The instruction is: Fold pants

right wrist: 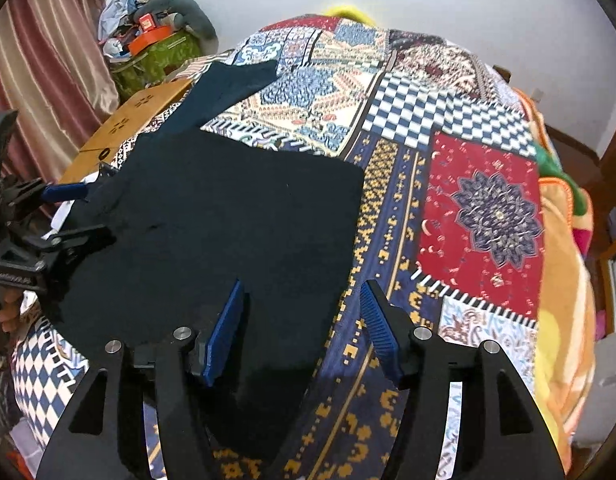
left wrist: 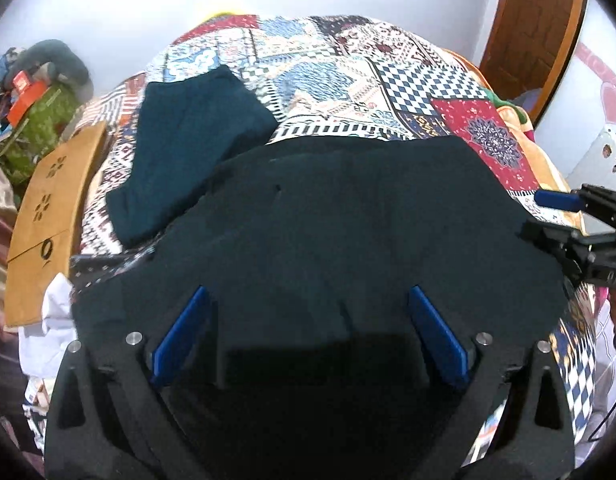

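Observation:
Dark navy pants (left wrist: 328,220) lie spread flat on a patchwork bed cover (left wrist: 348,80). A lighter teal stretch of cloth (left wrist: 187,140) runs off to the far left; I cannot tell if it belongs to the pants. My left gripper (left wrist: 308,300) hangs open and wide over the near part of the pants, with nothing pressed between its blue pads (left wrist: 187,332). My right gripper (right wrist: 303,288) is open too, straddling the right edge of the pants (right wrist: 227,220), pads apart from the cloth. Each gripper shows in the other's view: right gripper (left wrist: 548,218), left gripper (right wrist: 79,216).
A tan cardboard panel (left wrist: 47,208) leans at the bed's left side, with white cloth (left wrist: 47,320) below it. A green bag with clutter (left wrist: 39,112) stands behind it. An orange blanket (right wrist: 560,280) lies along the right edge. A wooden door (left wrist: 536,32) is at the far right.

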Motion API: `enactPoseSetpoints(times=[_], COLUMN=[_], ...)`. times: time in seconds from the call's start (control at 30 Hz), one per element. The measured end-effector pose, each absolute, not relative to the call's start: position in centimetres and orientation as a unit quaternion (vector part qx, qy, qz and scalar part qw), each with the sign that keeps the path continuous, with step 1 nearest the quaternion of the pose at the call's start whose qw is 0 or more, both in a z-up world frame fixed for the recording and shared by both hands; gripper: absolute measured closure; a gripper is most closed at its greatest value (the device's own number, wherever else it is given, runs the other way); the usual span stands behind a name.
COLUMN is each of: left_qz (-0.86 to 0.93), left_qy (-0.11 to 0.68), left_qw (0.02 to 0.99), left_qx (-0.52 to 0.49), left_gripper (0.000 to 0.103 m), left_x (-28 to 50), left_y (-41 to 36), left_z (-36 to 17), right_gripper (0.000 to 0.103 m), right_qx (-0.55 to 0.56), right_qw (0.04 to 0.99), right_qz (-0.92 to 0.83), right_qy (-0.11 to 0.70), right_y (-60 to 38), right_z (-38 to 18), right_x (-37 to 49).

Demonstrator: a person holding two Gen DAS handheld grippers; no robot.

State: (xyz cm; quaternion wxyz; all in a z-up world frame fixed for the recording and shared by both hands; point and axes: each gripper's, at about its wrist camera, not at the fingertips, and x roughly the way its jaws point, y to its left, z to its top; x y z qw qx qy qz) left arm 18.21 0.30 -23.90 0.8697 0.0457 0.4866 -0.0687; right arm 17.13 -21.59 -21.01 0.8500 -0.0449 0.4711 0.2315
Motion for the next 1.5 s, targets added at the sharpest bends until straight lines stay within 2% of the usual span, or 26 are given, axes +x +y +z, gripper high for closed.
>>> enactPoseSetpoints(times=[0.47,0.6,0.9,1.23,1.5], left_qz=[0.076,0.11,0.104,0.032,0.026], left_qy=[0.414,0.431,0.492,0.53,0.522], left_qw=[0.907,0.893,0.832,0.761,0.738], left_qx=[-0.02,-0.071,-0.234,-0.372,-0.427], left_gripper=[0.003,0.003,0.003,0.003,0.002], left_x=[10.3,8.8,6.2,6.1,8.9], left_y=[11.9,16.0,22.2,21.7,22.4], left_z=[-18.9,-20.5,-26.9,-32.5,-33.5], right_gripper=[0.042,0.042,0.042,0.042,0.04], right_qx=[-0.043,-0.052,-0.101,-0.094,-0.09], right_qw=[0.881,0.876,0.836,0.827,0.821], right_qz=[0.284,0.302,0.315,0.322,0.333], right_qy=[0.376,0.372,0.438,0.452,0.454], right_y=[-16.4,-13.7,-8.7,-8.9,-8.7], right_z=[-13.5,-13.8,-19.3,-20.5,-20.6], right_x=[14.3,13.7,13.7,13.5,13.7])
